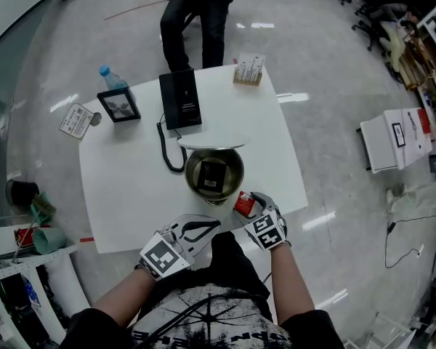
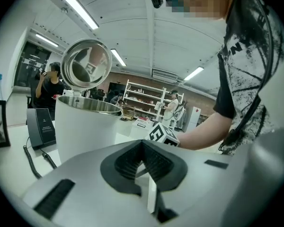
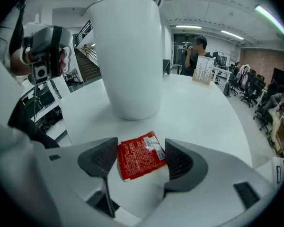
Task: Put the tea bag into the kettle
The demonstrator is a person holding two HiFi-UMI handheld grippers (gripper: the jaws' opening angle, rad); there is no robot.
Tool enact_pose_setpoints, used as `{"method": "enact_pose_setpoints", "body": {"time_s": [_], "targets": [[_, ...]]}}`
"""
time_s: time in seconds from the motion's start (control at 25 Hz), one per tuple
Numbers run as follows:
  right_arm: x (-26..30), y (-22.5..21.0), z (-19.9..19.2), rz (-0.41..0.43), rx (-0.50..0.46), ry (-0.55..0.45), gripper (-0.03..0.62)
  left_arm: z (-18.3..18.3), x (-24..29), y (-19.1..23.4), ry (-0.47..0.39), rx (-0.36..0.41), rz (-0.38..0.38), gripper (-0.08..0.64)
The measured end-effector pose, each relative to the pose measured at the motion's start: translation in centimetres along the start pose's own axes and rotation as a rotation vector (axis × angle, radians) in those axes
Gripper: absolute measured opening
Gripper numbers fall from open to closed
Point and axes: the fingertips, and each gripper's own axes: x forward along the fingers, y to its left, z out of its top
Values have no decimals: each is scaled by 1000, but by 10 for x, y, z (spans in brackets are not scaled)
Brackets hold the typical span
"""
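The red tea bag sachet (image 3: 140,161) is lying flat on the white desk (image 3: 203,112), just in front of the white kettle (image 3: 128,56) and not yet inside it. In the head view it is seen near the desk's front edge.

The right tool (image 3: 140,149) is being held tilted down over the sachet. Its jaws are spread wide, one on each side, and the pads are not pressing on it, so it is released. This placing is judged to be a line-up for pinching the thin packet by its side edges.

The left tool (image 2: 143,162) is being held low beside the kettle, clenched on nothing, probably so that it is out of the other's way.

The kettle's lid (image 2: 85,63) is standing tipped back, so the mouth is being left open to receive the sachet.

Bare desk is being left between sachet and kettle wall, and nothing is blocking the way over the rim. The telephone (image 1: 180,99) and its cord are lying beyond the kettle, well apart. Being close to the edge, the sachet could be nudged off by a sliding grip.
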Motion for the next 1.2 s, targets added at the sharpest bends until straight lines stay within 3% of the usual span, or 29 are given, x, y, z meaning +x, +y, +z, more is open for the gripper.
{"method": "enact_pose_setpoints", "body": {"time_s": [0.32, 0.36, 0.52, 0.6, 0.96, 1.2], "targets": [[2, -5, -1, -32, 1, 12, 290, -8, 2, 1, 9, -50, 5, 8], [1, -5, 0, -35, 3, 15, 224, -10, 2, 1, 13, -48, 6, 8], [1, -5, -1, -55, -8, 26, 91, -15, 0, 2, 30, -37, 8, 9], [0, -2, 0, -59, -17, 27, 71, -15, -2, 3, 28, -41, 16, 8], [2, -2, 0, -70, -21, 10, 37, -10, -5, 2, 14, -19, 37, 8], [-16, 0, 21, -82, -4, -89, 37, -3, -15, 1, 0, 20, 52, 8]]}}
